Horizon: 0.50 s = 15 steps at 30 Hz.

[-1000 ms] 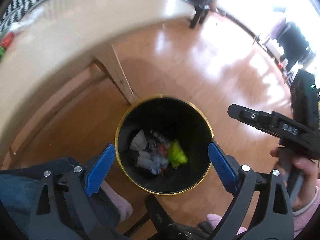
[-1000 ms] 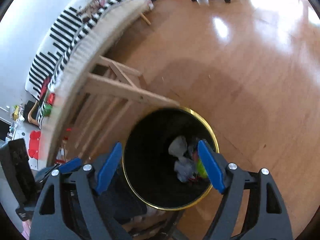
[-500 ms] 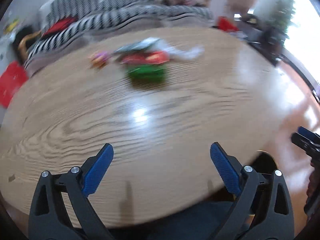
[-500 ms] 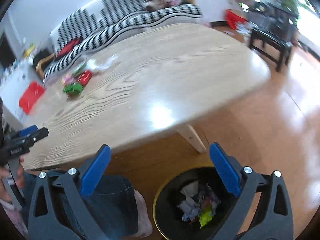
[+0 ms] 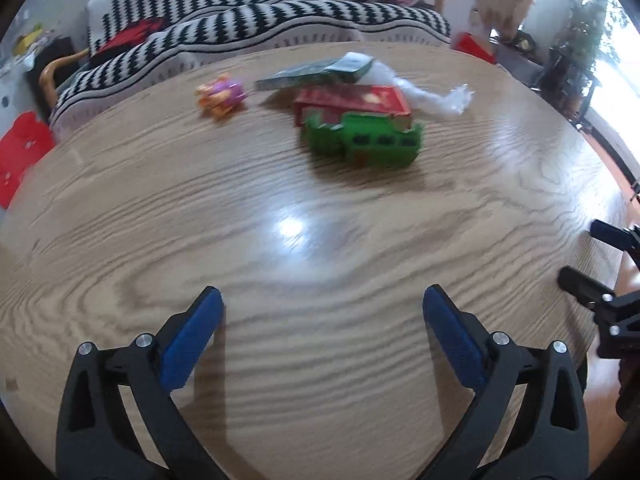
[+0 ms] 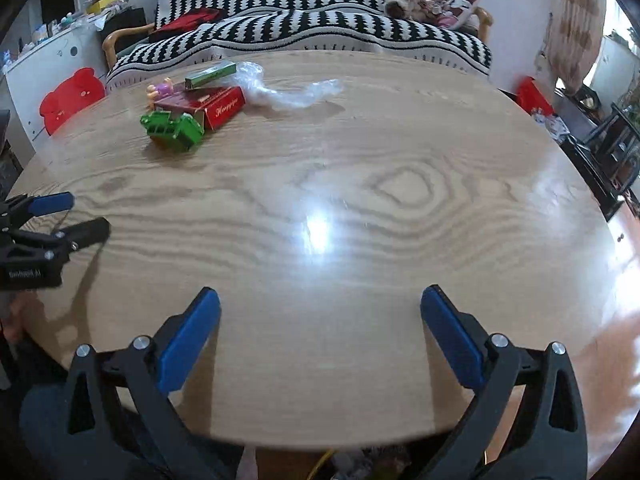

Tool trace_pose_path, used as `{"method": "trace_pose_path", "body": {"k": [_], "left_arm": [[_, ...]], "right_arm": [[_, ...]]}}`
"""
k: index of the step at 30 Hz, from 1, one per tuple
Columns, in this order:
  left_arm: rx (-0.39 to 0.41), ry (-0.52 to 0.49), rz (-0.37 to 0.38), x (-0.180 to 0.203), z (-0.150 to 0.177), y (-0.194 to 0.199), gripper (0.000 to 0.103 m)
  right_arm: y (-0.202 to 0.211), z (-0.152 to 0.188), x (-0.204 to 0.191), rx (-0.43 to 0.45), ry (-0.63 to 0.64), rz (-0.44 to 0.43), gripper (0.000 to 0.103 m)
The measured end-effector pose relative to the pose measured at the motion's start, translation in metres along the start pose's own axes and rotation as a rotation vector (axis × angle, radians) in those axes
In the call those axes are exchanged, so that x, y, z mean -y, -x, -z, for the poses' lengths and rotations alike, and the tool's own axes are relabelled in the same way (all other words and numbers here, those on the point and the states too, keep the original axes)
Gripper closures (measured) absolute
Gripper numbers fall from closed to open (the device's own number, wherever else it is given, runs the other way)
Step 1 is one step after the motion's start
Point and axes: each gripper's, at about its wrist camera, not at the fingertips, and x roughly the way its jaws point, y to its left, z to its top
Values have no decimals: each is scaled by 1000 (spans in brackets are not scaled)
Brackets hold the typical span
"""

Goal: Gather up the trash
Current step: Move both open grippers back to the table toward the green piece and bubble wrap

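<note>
Both your left gripper [image 5: 320, 332] and right gripper [image 6: 320, 332] have just been opening and hold nothing. Next, reach toward the upper centre for the green box [image 5: 372, 142], probably crushed packaging.

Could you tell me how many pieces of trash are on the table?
5, clustered far-left: green carton, red box behind, green flat box, clear plastic wrap, pink wrapper. More may be hidden.

trash cluster [image 5: 352, 108] on table [image 5: 280, 240] far side, sofa [image 5: 260, 28] behind

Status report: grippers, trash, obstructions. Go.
Left gripper and right gripper open, empty, jaws just widened. Green box, red box, plastic wrap still on table. Path clear.
</note>
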Motion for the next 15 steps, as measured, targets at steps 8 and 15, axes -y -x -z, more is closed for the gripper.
{"method": "trace_pose_path", "body": {"k": [8,15], "left_arm": [[8,-35,54,20,-39,-31,6],[-46,73,128,5,-72,-47,6]], "right_arm": [[-38,-54,-2,-33,51,-35,5],[-68,-92,-10,-34,57,-41,5]]}}
